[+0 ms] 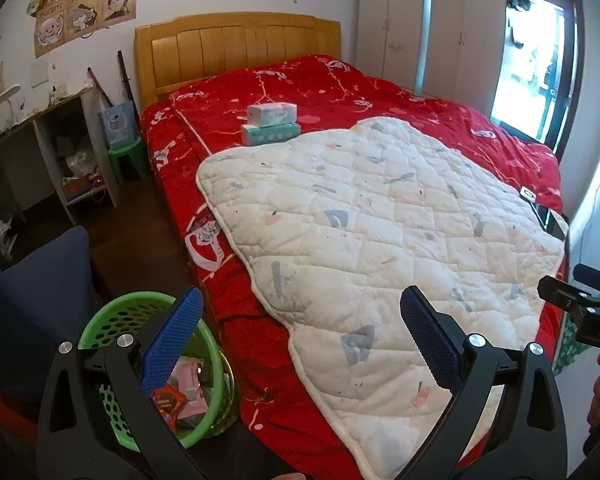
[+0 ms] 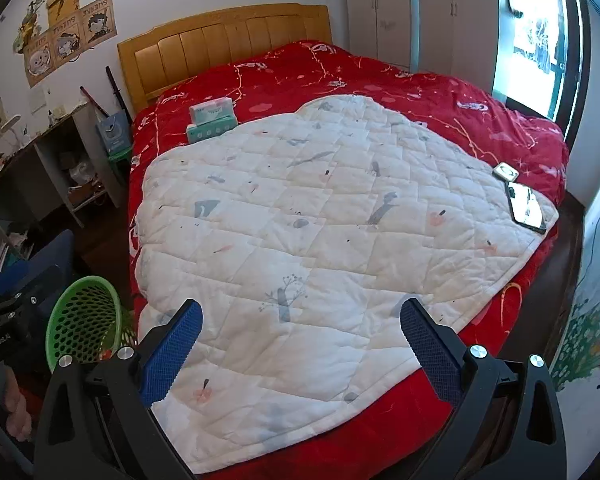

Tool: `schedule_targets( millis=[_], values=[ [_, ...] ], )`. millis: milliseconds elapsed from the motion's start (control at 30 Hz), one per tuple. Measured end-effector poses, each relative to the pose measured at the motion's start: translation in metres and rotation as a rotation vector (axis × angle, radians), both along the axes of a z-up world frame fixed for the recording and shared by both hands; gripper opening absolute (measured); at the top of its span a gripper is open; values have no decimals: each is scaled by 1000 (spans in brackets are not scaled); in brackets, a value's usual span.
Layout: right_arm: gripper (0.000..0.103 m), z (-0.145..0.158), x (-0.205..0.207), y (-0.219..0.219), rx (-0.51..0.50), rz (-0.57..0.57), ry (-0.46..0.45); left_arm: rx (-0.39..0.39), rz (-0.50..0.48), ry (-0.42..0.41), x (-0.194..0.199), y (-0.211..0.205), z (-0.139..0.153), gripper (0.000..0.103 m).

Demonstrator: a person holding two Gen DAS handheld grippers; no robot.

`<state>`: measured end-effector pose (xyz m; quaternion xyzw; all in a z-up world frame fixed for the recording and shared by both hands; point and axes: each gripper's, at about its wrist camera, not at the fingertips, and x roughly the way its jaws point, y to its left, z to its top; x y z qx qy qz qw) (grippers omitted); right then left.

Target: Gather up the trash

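Note:
A green perforated basket (image 1: 212,364) stands on the floor at the near left corner of the bed, with pink and orange wrappers (image 1: 182,394) inside. The right wrist view shows the same basket (image 2: 82,330) at lower left. My left gripper (image 1: 300,312) hovers open, its left finger over the basket rim and its right finger over the white quilted pad (image 1: 380,240). My right gripper (image 2: 300,322) is open above the near edge of the pad (image 2: 320,220), nothing between its blue pads. The pad's top shows no loose trash.
Two teal tissue packs (image 1: 271,123) are stacked on the red bedspread (image 1: 340,88) near the wooden headboard. A phone (image 2: 526,207) and a small device (image 2: 506,171) lie at the pad's right edge. A desk and green stool stand left, a blue chair near left.

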<state>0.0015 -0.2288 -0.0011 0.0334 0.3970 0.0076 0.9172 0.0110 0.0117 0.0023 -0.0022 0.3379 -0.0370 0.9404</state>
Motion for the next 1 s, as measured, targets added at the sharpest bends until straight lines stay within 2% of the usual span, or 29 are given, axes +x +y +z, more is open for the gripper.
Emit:
schedule_targets(
  millis=[1000],
  values=[
    [96,5,-2,-4,-15,-16,-25,27,-2,-41,-6,-9,6,98]
  ],
)
